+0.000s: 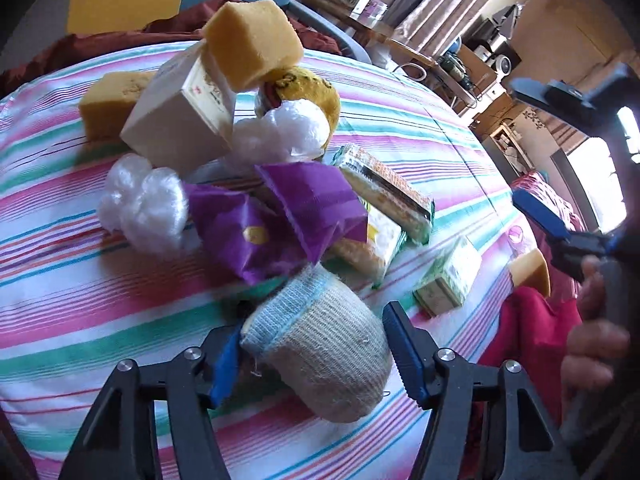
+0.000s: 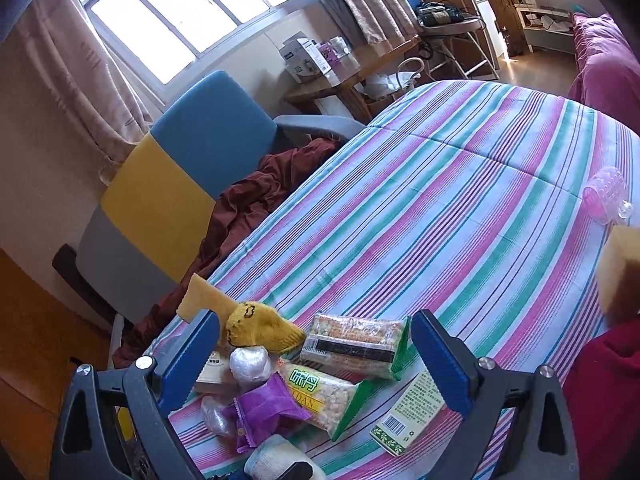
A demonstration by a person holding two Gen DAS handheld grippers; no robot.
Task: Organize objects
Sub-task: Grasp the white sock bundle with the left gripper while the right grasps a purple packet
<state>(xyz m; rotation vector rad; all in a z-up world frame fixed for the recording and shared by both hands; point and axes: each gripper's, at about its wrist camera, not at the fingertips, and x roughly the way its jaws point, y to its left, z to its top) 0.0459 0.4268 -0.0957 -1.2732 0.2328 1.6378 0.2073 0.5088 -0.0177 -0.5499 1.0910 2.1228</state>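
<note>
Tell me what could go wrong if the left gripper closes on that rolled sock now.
The left gripper is open around the rolled sock, which touches the purple packet; lifting could drag it. The white box and yellow sponge sit tilted on the pile, so a nudge may topple them.

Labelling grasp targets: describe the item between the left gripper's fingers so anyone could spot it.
On the striped bedspread, at the near edge of the pile, between the left gripper fingers: a rolled sock. Cream ribbed knit with a pale blue cuff, unlike the purple wrappers behind.
</note>
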